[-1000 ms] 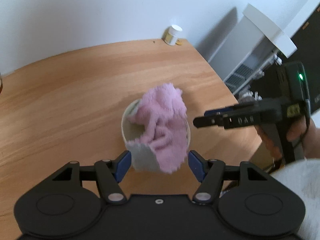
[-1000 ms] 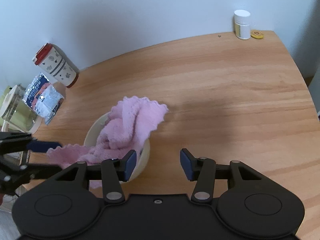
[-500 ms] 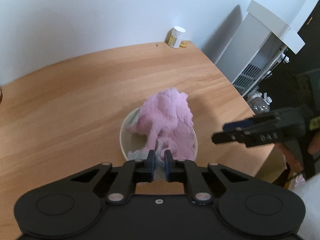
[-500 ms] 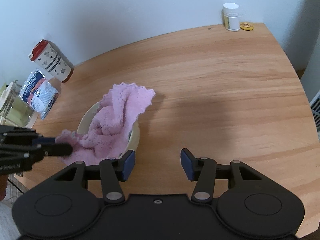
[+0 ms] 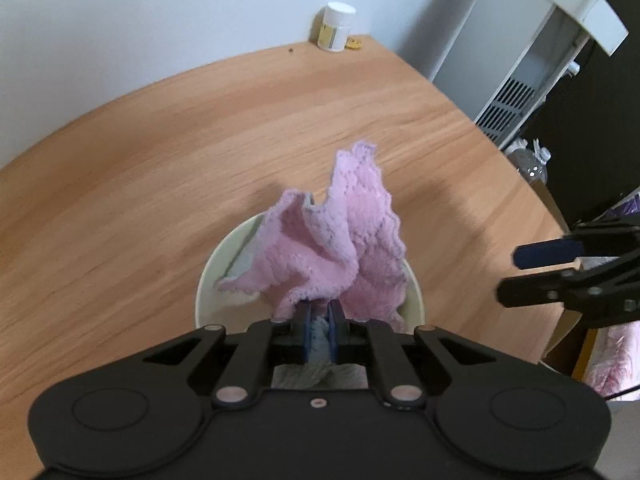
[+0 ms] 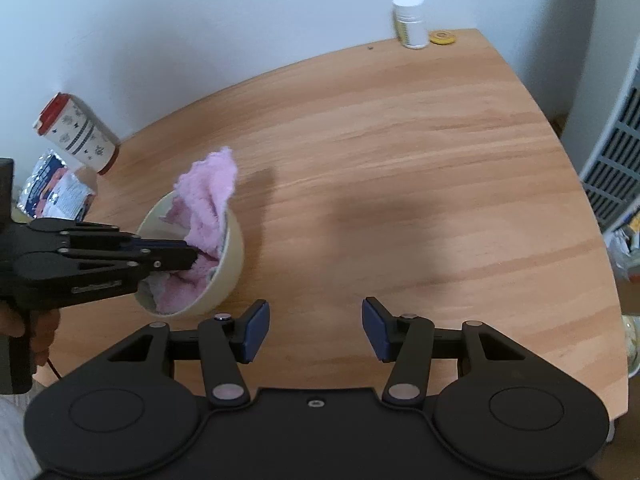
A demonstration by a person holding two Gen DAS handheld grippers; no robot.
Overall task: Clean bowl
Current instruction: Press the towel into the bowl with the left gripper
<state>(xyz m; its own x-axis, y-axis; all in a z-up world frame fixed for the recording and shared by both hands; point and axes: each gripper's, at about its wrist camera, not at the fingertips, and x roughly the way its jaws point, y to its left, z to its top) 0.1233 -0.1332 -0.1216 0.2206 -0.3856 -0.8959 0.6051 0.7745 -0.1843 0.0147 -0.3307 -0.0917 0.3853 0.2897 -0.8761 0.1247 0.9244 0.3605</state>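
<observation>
While the wooden table (image 6: 400, 168) fills both views, a cream bowl (image 6: 230, 256) rests on it near its left side, tilted in the right wrist view, with a pink cloth (image 5: 352, 248) bunched inside and rising above the rim. At the bowl the left gripper (image 5: 319, 322) has its jaws clamped on a fold of that cloth — the right gripper (image 6: 315, 330) hovers just beside the bowl, over bare wood, jaws about half apart and holding nothing. At the far edge stand 2 smaller items — a patterned cup (image 6: 78, 134) with a red lid, and a white pill bottle (image 6: 410, 20).
</observation>
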